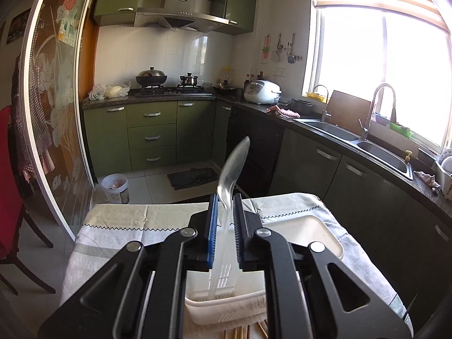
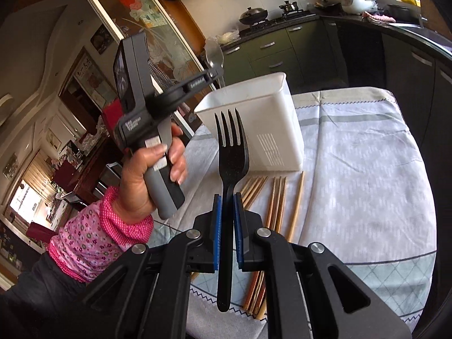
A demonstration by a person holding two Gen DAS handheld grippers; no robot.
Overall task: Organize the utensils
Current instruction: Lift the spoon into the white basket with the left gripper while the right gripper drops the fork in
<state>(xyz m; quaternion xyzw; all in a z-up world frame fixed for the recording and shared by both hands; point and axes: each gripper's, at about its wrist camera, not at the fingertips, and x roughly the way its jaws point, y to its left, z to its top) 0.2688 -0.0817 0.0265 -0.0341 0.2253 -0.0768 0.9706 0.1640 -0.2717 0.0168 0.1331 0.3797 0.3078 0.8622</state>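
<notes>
A clear plastic spoon (image 1: 233, 166) stands bowl up between the jaws of my left gripper (image 1: 225, 200). Its handle slants down into the white utensil holder (image 1: 226, 308). A gap shows beside the handle, so the pads do not press on it. In the right wrist view a hand holds this left gripper (image 2: 214, 70) over the holder's (image 2: 254, 130) back left corner, the spoon (image 2: 213, 52) sticking up. My right gripper (image 2: 226, 197) is shut on a black fork (image 2: 231, 152), tines up, in front of the holder and above the table.
Several wooden chopsticks (image 2: 278, 197) lie on the patterned tablecloth (image 2: 367, 169) in front of the holder. A red chair (image 1: 11, 197) stands left of the table. Past the table are a bin (image 1: 114, 188), green cabinets and a counter with a sink (image 1: 381, 152).
</notes>
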